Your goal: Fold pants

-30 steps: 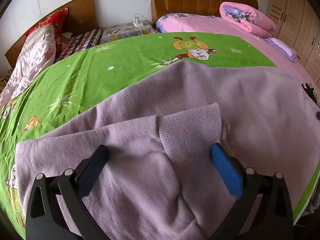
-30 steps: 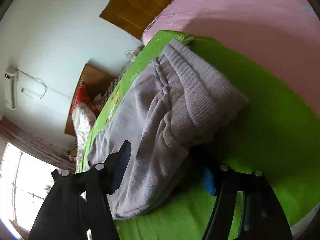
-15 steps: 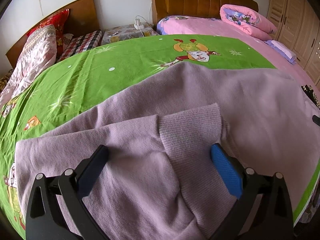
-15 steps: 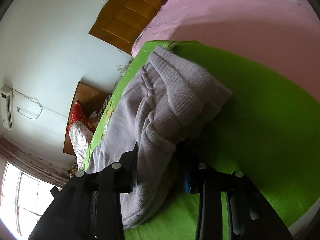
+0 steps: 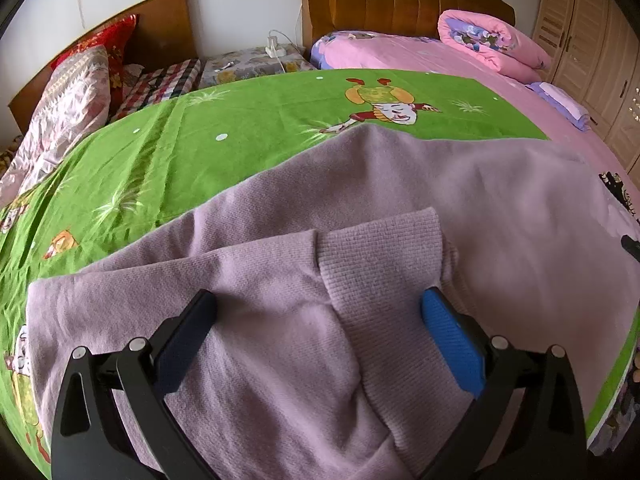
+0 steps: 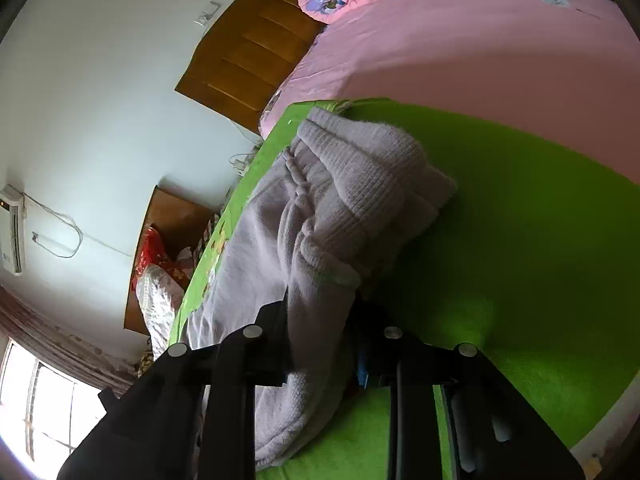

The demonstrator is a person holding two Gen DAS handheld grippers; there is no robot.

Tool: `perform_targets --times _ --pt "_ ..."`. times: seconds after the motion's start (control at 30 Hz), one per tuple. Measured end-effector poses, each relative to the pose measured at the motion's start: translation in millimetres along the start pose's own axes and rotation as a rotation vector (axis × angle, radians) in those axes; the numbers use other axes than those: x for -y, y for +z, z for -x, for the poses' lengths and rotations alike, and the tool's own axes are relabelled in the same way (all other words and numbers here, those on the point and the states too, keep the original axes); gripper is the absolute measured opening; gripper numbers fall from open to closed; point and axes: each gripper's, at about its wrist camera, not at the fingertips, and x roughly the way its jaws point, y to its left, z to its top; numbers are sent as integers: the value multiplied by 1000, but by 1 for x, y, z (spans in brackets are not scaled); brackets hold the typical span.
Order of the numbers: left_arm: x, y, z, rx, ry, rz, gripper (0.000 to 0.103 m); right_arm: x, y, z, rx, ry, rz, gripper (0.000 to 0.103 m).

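Lying on the green sheet, the lilac pants spread flat. Over them the left gripper hovers, jaws wide and empty; the right gripper has its jaws clamped on a bunched fold.

A green sheet with a cartoon figure covers the near bed. Beyond it lie a pink bed, a rolled pink quilt and a wooden headboard. A red pillow sits left; wardrobes stand right. An air conditioner hangs on the wall.
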Motion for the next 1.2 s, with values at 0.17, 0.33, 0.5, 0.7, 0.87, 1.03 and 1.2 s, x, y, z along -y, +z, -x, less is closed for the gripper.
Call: perform_targets --times 0.17,0.33,0.5,0.7,0.87,1.03,1.2 --pt "-3 -1 2 0 -14 0 102 -12 -1 3 14 -20 57 23" --pt "-6 -1 8 -1 -16 23 101 -11 2 1 10 -23 54 22" --pt "0 -3 42 68 -89 15 101 -14 2 1 17 -37 84 22" --pt "34 -22 4 -21 -39 -162 102 -53 3 14 61 -6 199 22" --pt "20 -19 18 -4 -160 -75 101 -46 7 9 45 -31 193 22" --pt "19 27 23 5 -209 -31 101 -14 4 5 12 -65 144 22" --pt "100 80 -27 -129 -310 -201 101 -7 2 5 13 -41 140 22"
